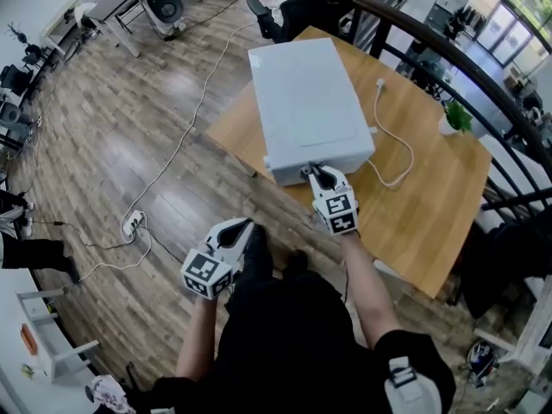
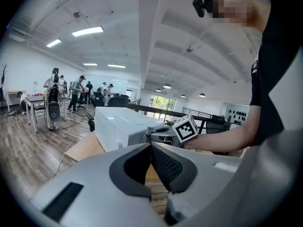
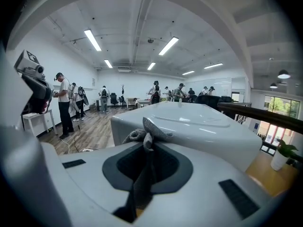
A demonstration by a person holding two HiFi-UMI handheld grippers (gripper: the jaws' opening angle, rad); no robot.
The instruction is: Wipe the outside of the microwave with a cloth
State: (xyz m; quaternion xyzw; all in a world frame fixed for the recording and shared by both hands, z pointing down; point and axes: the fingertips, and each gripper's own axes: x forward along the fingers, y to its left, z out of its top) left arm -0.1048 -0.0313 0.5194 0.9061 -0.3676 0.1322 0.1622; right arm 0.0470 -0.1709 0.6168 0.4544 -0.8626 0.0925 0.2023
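The white microwave (image 1: pixel 306 102) stands on the wooden table (image 1: pixel 431 205), its near face toward me. My right gripper (image 1: pixel 316 174) is at the lower edge of that near face, shut on a grey cloth (image 3: pixel 144 129). The bunched cloth sticks up from between the jaws against the microwave's (image 3: pixel 199 126) corner. My left gripper (image 1: pixel 248 227) hangs off the table's near-left edge, close to my body, with its jaws shut and nothing between them. From the left gripper (image 2: pixel 150 146) view, the microwave (image 2: pixel 118 122) and the right gripper's marker cube (image 2: pixel 184 128) lie ahead.
A white power cable (image 1: pixel 395 149) loops across the table to the microwave's right. A small potted plant (image 1: pixel 454 119) stands at the table's far edge by a dark railing (image 1: pixel 483 76). A power strip (image 1: pixel 132 224) and cords lie on the wood floor at left. People stand far off.
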